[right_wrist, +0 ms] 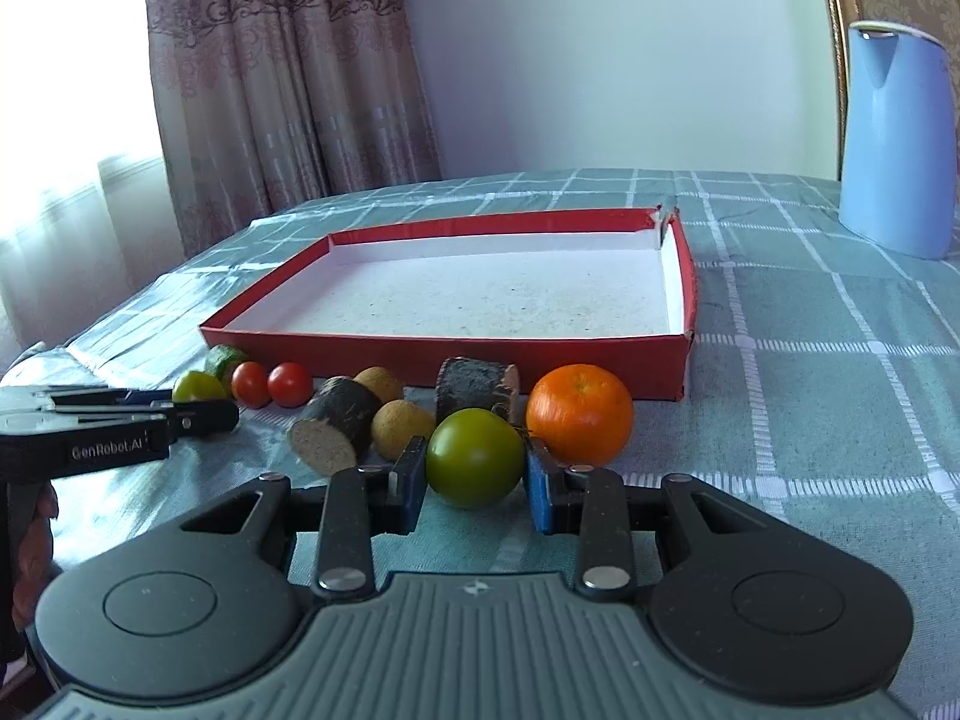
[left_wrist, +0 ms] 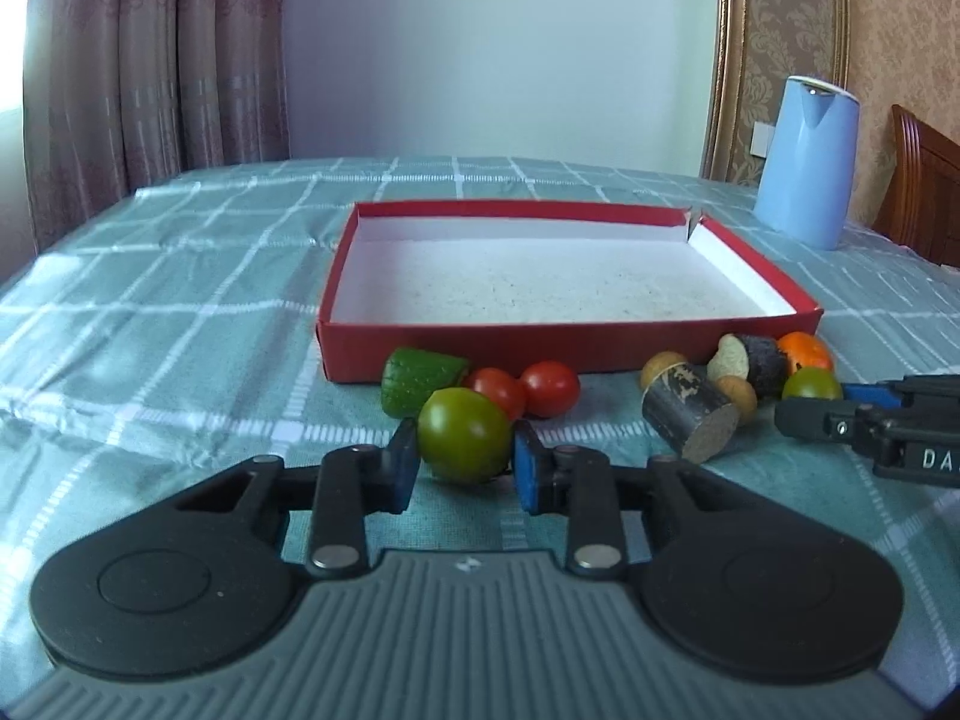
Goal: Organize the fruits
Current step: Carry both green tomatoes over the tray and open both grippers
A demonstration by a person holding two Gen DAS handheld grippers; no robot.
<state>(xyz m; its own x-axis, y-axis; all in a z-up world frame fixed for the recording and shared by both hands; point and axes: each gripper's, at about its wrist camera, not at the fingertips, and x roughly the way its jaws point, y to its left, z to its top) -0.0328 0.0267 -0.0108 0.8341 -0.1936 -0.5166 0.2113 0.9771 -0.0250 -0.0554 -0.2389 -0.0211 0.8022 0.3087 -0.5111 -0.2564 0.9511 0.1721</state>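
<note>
Between the pads of the left claw (left_wrist: 465, 468) a green tomato (left_wrist: 463, 443) was found gripped, resting on the desk (left_wrist: 180, 312). The right claw (right_wrist: 476, 489) was likewise closed on a second green tomato (right_wrist: 474, 457). Beyond both claws, the red box (left_wrist: 564, 349) was seen empty; no fruit had been placed, so the whole task was judged outstanding. Two red tomatoes (left_wrist: 522, 389) and a cucumber piece (left_wrist: 420, 381) lay ahead of the left claw. Only the right view showed the orange (right_wrist: 579, 412) in full, just right of its claw, and a person's hand (right_wrist: 33, 546).
</note>
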